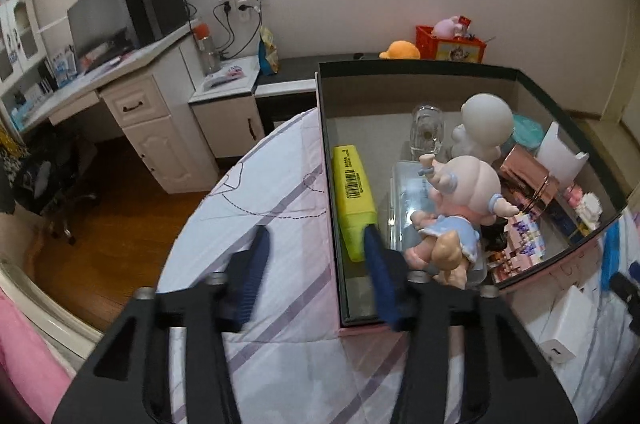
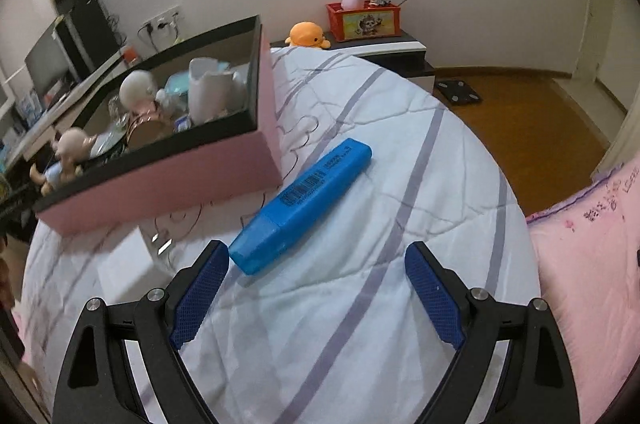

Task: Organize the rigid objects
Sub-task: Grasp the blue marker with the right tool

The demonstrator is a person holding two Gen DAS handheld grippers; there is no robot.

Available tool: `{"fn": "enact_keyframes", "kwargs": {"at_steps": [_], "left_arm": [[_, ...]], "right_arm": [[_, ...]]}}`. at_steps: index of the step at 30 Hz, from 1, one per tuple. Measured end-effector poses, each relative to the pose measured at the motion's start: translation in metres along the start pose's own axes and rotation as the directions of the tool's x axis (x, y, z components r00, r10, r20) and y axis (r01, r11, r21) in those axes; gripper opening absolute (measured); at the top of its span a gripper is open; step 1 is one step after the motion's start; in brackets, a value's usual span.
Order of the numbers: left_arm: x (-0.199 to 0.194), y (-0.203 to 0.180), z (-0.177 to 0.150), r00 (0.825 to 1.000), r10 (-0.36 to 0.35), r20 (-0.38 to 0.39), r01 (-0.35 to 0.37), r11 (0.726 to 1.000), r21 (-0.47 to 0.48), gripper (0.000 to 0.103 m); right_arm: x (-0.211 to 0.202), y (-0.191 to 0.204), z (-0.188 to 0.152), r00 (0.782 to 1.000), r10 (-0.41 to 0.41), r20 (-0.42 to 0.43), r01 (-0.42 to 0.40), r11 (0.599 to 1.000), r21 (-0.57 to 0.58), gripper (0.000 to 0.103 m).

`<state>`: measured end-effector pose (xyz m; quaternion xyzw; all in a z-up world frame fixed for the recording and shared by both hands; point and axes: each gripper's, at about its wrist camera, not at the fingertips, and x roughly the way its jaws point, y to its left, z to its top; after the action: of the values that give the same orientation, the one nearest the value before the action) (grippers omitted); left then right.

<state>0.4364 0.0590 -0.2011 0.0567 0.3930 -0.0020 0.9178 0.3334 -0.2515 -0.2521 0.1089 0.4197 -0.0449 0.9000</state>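
We hold the left gripper (image 1: 316, 238) with its jaws spread wide and nothing between them. It straddles the near left wall of the box (image 1: 330, 184): one blue pad sits outside over the quilt (image 1: 280, 184), the other inside the box. The yellow marker (image 1: 354, 200) lies flat on the box floor along that wall, just ahead of the inner pad, its near end touching or almost touching the pad tip; we cannot tell which. To the right of that pad a doll (image 1: 456, 208) in a pale blue dress stands on a clear case (image 1: 404, 200), and beyond it sit a glass (image 1: 426, 132) and a white figure (image 1: 486, 128).

Our right gripper (image 2: 316, 262) is also wide open and empty, low over the quilt (image 2: 400, 164). The blue marker (image 2: 306, 202) lies on the quilt just ahead of it, slanting away to the right. Its cap end comes nearest, close beside the tip of the left pad and partly within the gap between the pads, while the rest runs out forward beyond the fingertips. The box (image 2: 172, 172) lies ahead and to the left of this gripper, its pink corner just beside the marker's middle. A white charger (image 2: 128, 264) rests on the quilt left of the left pad.
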Motion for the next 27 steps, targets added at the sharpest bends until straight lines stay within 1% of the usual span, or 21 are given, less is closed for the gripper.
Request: {"fn": "enact_keyframes", "kwargs": {"at_steps": [1,2,4,6,7,9,10,11,14,15,17,18,20,22,23,24,25,26,27], "left_arm": [[0.001,-0.002,0.001,1.0,-0.002,-0.006,0.002,1.0,0.007,0.029],[0.003,-0.004,0.001,1.0,-0.015,-0.014,0.015,1.0,0.009,0.027],[0.002,-0.007,0.002,0.999,-0.03,-0.02,0.03,0.999,0.014,0.018],[0.003,-0.009,0.003,0.999,-0.028,-0.021,0.029,0.999,0.032,0.013],[0.003,-0.011,0.004,1.0,-0.015,-0.02,0.016,0.999,0.039,0.013],[0.004,-0.011,0.005,1.0,-0.008,-0.024,0.009,0.999,0.04,0.013],[0.004,-0.011,0.005,1.0,-0.008,-0.025,0.009,0.999,0.04,0.013],[0.004,-0.011,0.005,1.0,-0.009,-0.026,0.01,0.999,0.04,0.013],[0.004,-0.012,0.006,1.0,-0.009,-0.025,0.01,0.999,0.037,0.013],[0.005,-0.012,0.006,1.0,-0.01,-0.026,0.011,0.999,0.034,0.013],[0.005,-0.012,0.005,1.0,-0.011,-0.027,0.012,1.0,0.028,0.013],[0.006,-0.012,0.005,1.0,-0.012,-0.027,0.013,1.0,0.026,0.013],[0.006,-0.013,0.005,1.0,-0.014,-0.027,0.014,1.0,0.025,0.013],[0.006,-0.014,0.006,0.999,-0.016,-0.029,0.016,1.0,0.024,0.013],[0.006,-0.012,0.005,0.999,-0.015,-0.03,0.016,1.0,0.024,0.013],[0.006,-0.012,0.004,0.999,-0.016,-0.029,0.016,1.0,0.022,0.013],[0.006,-0.012,0.004,0.999,-0.017,-0.03,0.018,1.0,0.02,0.013],[0.006,-0.012,0.004,0.999,-0.017,-0.033,0.018,1.0,0.019,0.013],[0.006,-0.011,0.004,0.999,-0.017,-0.033,0.017,1.0,0.02,0.013]], "right_arm": [[0.001,0.001,0.002,1.0,0.007,-0.002,-0.007,1.0,0.012,0.091],[0.002,0.002,0.003,1.0,0.004,0.0,-0.004,1.0,0.018,0.091],[0.007,0.004,0.007,1.0,0.0,-0.019,0.0,1.0,0.013,0.091],[0.007,0.005,0.008,1.0,0.015,-0.013,-0.015,1.0,0.01,0.091],[0.009,0.005,0.009,1.0,0.002,-0.017,-0.002,1.0,0.002,0.091],[0.012,0.002,0.006,0.999,-0.045,-0.023,0.045,0.999,-0.019,0.091],[0.01,0.0,0.005,0.998,-0.056,-0.017,0.056,0.998,-0.023,0.091],[0.008,-0.003,0.005,0.996,-0.085,-0.006,0.085,0.996,-0.024,0.091],[0.001,-0.012,0.004,0.982,-0.186,0.014,0.186,0.982,-0.019,0.091],[-0.001,-0.015,0.006,0.983,-0.18,0.024,0.18,0.984,-0.009,0.091],[0.004,-0.021,0.011,0.995,-0.099,-0.005,0.099,0.995,0.024,0.091],[0.005,-0.021,0.013,0.997,-0.077,-0.002,0.077,0.997,0.029,0.091],[0.013,-0.016,0.019,0.996,-0.085,0.007,0.085,0.996,-0.014,0.091],[0.028,-0.011,0.024,0.996,-0.089,-0.025,0.087,0.994,-0.072,0.09],[0.029,-0.009,0.024,0.995,-0.102,-0.024,0.099,0.991,-0.091,0.088],[0.028,-0.008,0.026,0.995,-0.099,-0.012,0.098,0.99,-0.1,0.081],[0.026,-0.008,0.028,0.996,-0.095,-0.001,0.094,0.99,-0.106,0.056],[0.027,-0.008,0.03,0.995,-0.1,0.002,0.099,0.988,-0.12,0.042],[0.028,-0.009,0.031,0.995,-0.098,-0.003,0.096,0.987,-0.129,0.04]]}}
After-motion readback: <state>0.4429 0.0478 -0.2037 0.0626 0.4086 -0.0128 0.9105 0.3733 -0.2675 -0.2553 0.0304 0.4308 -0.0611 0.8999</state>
